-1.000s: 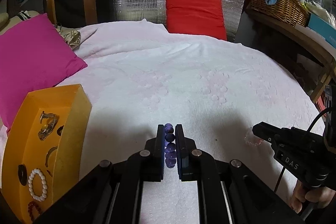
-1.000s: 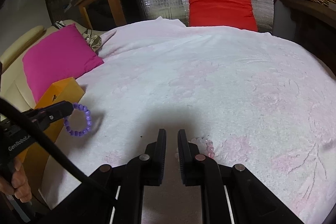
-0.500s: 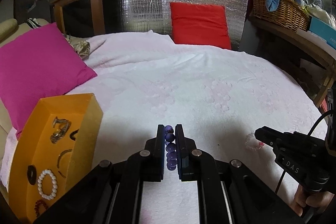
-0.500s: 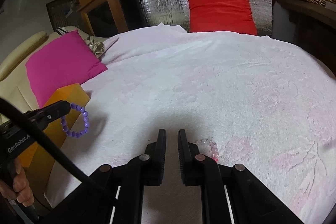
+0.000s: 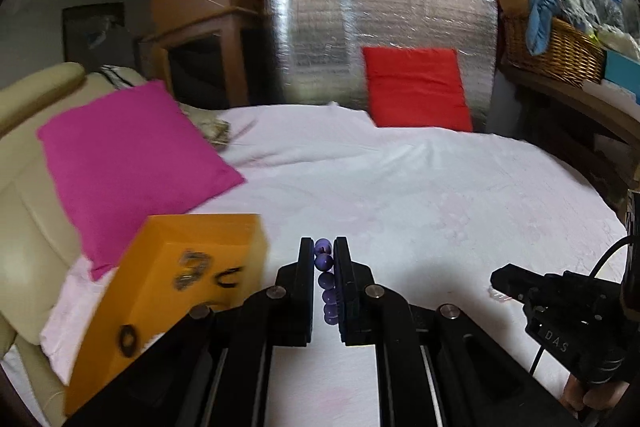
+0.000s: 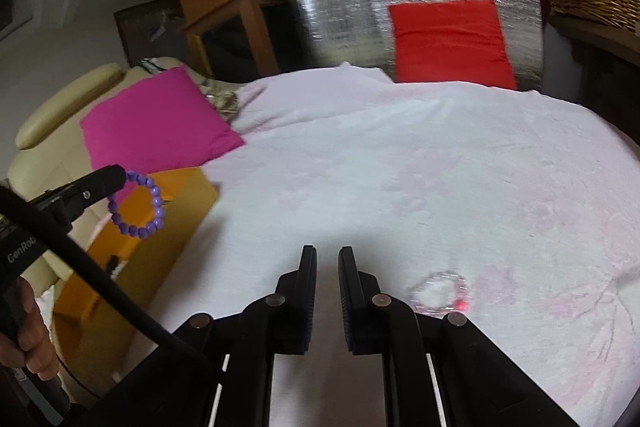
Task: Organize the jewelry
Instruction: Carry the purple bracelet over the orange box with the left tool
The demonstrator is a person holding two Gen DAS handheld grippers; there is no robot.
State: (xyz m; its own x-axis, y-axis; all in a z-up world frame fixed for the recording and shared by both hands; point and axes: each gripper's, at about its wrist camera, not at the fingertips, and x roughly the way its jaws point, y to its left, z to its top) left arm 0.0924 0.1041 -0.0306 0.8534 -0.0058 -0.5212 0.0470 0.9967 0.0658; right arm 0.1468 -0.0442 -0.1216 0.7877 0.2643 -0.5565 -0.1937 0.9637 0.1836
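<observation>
Dangling from the left tool (image 5: 324,261), the purple bead bracelet (image 6: 138,203) is clamped between its fingers and hangs in the air above the orange box (image 5: 160,291) at the left edge of the bed (image 5: 400,195). The right tool (image 6: 327,267) is clenched on nothing, its fingers nearly together over the white bedspread, with a clear pink bead bracelet (image 6: 440,293) lying just beside it on the right. In the box (blurred) lie a few small dark and metallic pieces.
</observation>
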